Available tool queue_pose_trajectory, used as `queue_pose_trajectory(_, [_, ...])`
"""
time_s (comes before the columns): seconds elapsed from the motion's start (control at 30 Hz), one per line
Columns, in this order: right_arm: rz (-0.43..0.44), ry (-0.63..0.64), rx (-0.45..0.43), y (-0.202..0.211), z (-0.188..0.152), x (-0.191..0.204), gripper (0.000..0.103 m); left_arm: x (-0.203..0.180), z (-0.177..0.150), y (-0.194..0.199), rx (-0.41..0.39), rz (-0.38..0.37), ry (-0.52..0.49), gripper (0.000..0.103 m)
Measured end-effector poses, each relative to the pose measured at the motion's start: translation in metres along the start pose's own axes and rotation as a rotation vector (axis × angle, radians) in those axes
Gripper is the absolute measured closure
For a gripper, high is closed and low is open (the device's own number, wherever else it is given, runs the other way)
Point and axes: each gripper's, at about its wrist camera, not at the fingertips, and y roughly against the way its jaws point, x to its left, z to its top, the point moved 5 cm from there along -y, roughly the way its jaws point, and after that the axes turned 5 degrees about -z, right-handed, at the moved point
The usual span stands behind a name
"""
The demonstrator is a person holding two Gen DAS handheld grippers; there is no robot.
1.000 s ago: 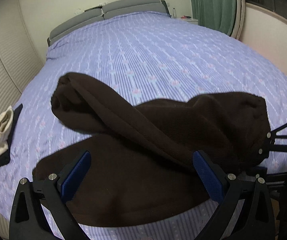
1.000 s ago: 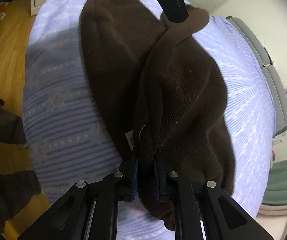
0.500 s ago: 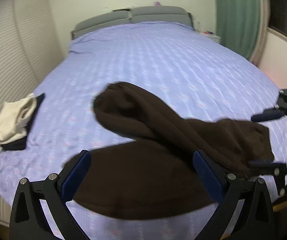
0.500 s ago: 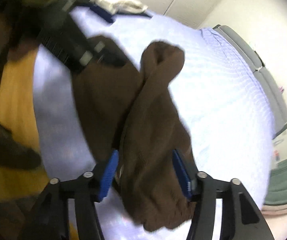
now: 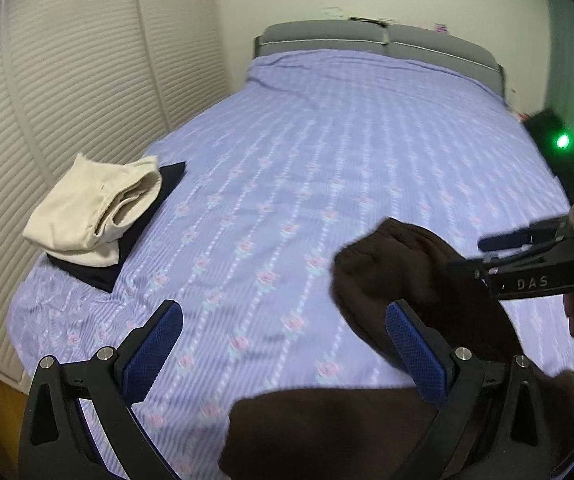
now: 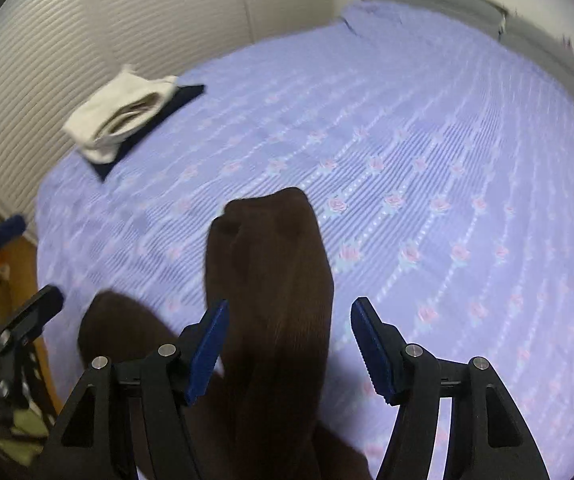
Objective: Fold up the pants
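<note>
Brown pants [image 6: 271, 280] are bunched at the bed's [image 5: 327, 140] near edge, wide bedspread left free beyond, both left tool [image 5: 283, 356] and right tool [image 6: 289, 344] held apart, unclamped.

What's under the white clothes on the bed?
A dark folded cloth lies under the white clothes, sticking out at its corners. Its middle is covered, so anything else underneath cannot be seen.

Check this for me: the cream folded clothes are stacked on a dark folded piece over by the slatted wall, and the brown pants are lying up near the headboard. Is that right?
One part is wrong. The brown pants lie at the near end of the bed, just in front of the grippers, far from the headboard; the right wrist view shows this. The cream folded clothes do sit on a dark folded piece by the slatted wall.
</note>
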Motion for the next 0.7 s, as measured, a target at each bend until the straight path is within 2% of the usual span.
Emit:
queue_pose_trajectory(0.1, [0.012, -0.028, 0.108, -0.032, 0.004, -0.008, 0.04, 0.013, 0.001, -0.014, 0.009, 0.014, 0.026, 0.0])
queue_pose_trajectory(0.13, [0.024, -0.037, 0.135, -0.04, 0.003, -0.009, 0.046, 0.019, 0.001, -0.017, 0.01, 0.015, 0.033, 0.0])
queue_pose_trajectory(0.17, [0.042, -0.047, 0.16, -0.046, 0.0, -0.01, 0.069, 0.022, 0.0, -0.018, 0.01, 0.018, 0.035, 0.0])
queue_pose_trajectory(0.2, [0.047, -0.054, 0.182, -0.054, -0.002, -0.008, 0.083, 0.027, -0.001, -0.018, 0.009, 0.023, 0.036, 0.0])
queue_pose_trajectory(0.23, [0.048, -0.057, 0.182, -0.052, -0.003, -0.008, 0.091, 0.033, -0.004, -0.017, 0.011, 0.028, 0.034, 0.0])
queue_pose_trajectory(0.33, [0.069, 0.001, 0.097, -0.031, -0.006, 0.01, 0.091, 0.051, -0.014, -0.009, 0.026, 0.036, 0.03, 0.0])
queue_pose_trajectory(0.47, [0.089, 0.121, -0.01, 0.012, -0.01, 0.055, 0.091, 0.078, -0.029, 0.016, 0.041, 0.042, 0.041, 0.0])
queue_pose_trajectory(0.57, [0.127, 0.197, -0.043, 0.031, -0.019, 0.1, 0.091, 0.099, -0.045, 0.043, 0.041, 0.055, 0.047, 0.0])
queue_pose_trajectory(0.7, [0.19, 0.303, -0.025, 0.038, -0.045, 0.161, 0.091, 0.126, -0.067, 0.075, 0.038, 0.082, 0.055, 0.0])
